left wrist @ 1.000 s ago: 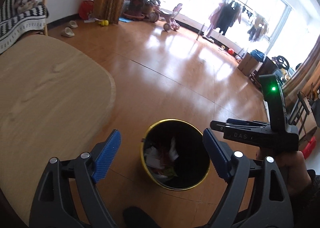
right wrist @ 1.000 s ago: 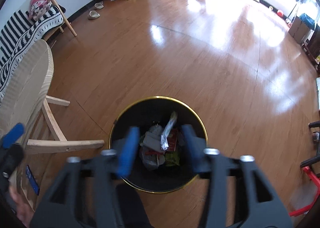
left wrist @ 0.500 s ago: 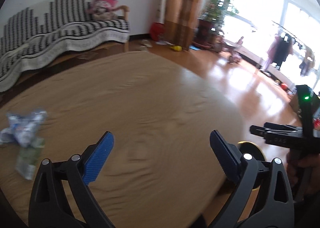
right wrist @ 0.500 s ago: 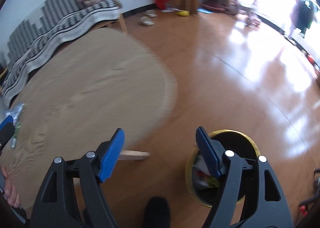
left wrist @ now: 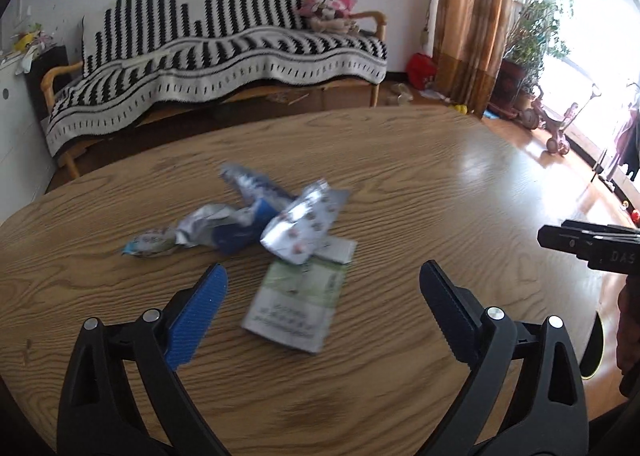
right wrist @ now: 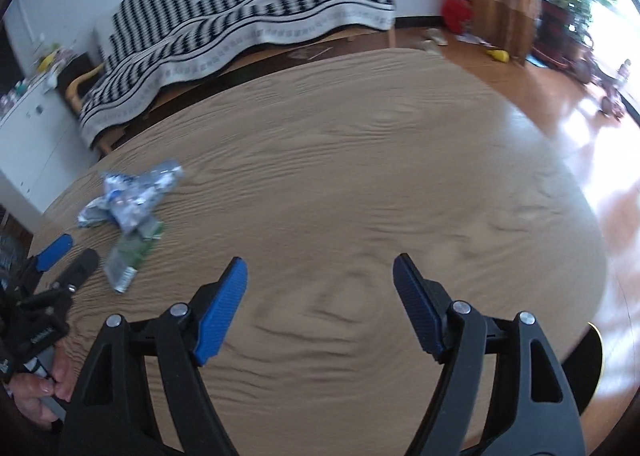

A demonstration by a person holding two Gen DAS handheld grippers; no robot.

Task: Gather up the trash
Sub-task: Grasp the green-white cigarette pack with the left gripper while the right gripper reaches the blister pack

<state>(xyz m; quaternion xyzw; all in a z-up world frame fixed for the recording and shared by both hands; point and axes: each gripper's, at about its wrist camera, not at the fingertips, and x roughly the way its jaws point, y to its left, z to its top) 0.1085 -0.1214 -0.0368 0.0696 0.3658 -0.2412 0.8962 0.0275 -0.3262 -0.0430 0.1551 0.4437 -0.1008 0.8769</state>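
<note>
Foil wrappers (left wrist: pixel 256 216) heaped mid-bench (left wrist: pixel 420 176); your left hand-held gripper (left wrist: pixel 320 296) spread wide over them for pickup, right hand-held gripper (right wrist: pixel 320 296) released.

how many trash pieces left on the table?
About 4, clustered: flat green-white packet nearest the left gripper, silver wrapper overlapping it, crumpled foil leftward, blue-silver wrapper behind. Overlap may hide more.

The print on the green-and-white packet (left wrist: pixel 298 306) is too smeared to read. The trash bin (right wrist: pixel 588 360) only peeks out as a dark sliver past the table (right wrist: pixel 360 184) edge. The right-wrist view is motion-blurred, so the wrappers (right wrist: pixel 128 200) there are mush.
</note>
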